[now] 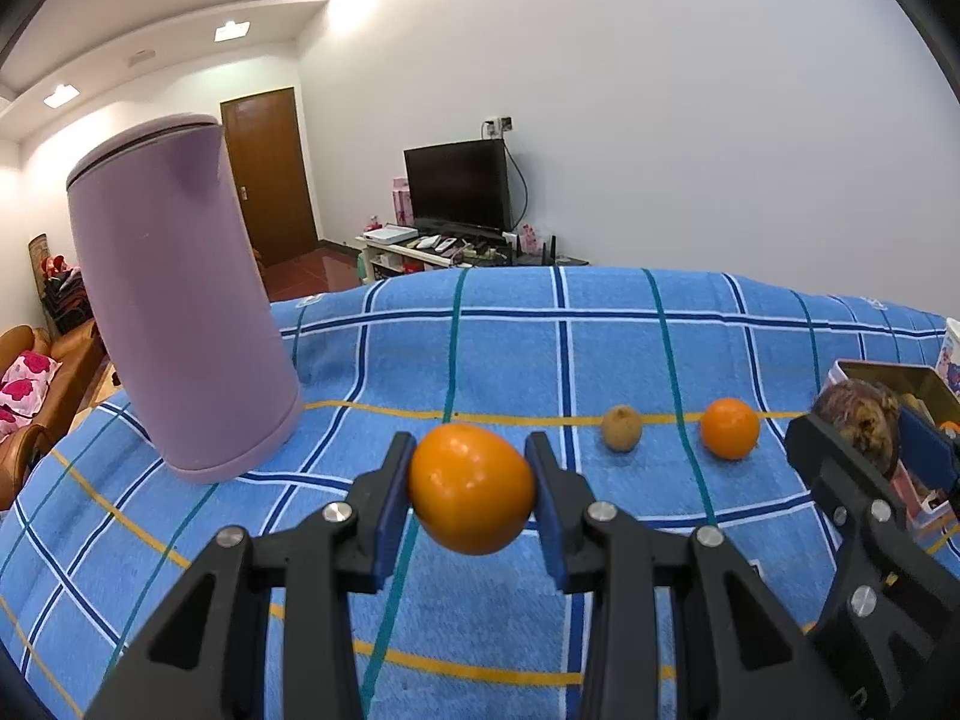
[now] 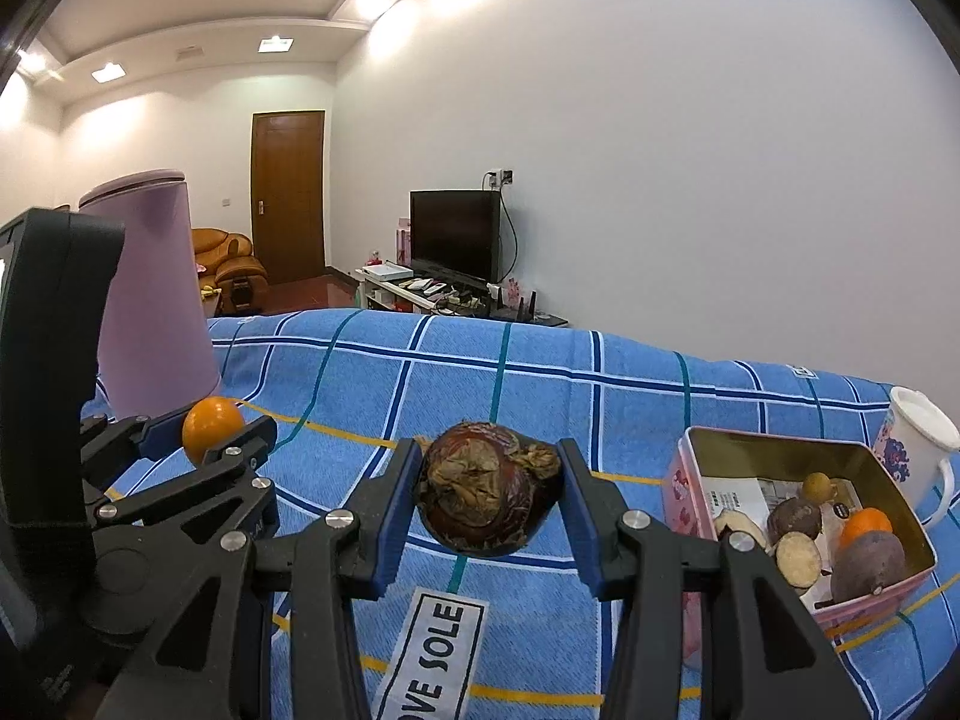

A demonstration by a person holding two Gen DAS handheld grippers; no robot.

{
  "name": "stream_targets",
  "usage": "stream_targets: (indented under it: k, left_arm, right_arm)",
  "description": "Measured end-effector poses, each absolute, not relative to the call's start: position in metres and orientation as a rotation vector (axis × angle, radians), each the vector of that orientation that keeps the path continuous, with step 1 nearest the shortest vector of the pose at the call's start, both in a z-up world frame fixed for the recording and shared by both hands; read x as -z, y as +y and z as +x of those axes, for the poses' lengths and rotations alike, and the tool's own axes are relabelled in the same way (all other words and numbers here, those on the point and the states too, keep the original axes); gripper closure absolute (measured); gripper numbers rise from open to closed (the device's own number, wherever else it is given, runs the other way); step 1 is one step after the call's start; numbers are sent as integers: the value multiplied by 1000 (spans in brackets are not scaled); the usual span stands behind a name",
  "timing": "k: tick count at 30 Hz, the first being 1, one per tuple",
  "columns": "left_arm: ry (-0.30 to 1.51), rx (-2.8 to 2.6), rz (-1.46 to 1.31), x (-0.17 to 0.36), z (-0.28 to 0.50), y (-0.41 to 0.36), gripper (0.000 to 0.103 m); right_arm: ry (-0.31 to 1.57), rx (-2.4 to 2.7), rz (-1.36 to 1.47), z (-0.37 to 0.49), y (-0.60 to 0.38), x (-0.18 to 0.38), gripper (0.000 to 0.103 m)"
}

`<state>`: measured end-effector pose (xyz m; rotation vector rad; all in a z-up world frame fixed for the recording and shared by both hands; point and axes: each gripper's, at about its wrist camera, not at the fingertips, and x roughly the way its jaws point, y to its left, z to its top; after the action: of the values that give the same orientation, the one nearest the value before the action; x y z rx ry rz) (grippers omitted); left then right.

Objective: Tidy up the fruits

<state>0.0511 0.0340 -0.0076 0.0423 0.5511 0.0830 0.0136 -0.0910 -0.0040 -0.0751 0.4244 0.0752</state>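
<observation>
Left wrist view is showing the left gripper pinching a smooth, slippery orange around its middle, while the right gripper is squeezing a wrinkly brown fruit.

1. White rectangular cloth label with black border, sewn on the near part of the blue checked tablecloth: black capitals "OVE SOLE", the start hidden.
2. Other printing: too small to read.
</observation>
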Motion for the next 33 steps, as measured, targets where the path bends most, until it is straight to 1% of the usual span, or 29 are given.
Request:
stream_targets:
  k: [33]
  left_arm:
    - [551, -80, 39, 7, 30, 21, 64]
  right_arm:
    - [410, -40, -93, -4, -105, 3, 56]
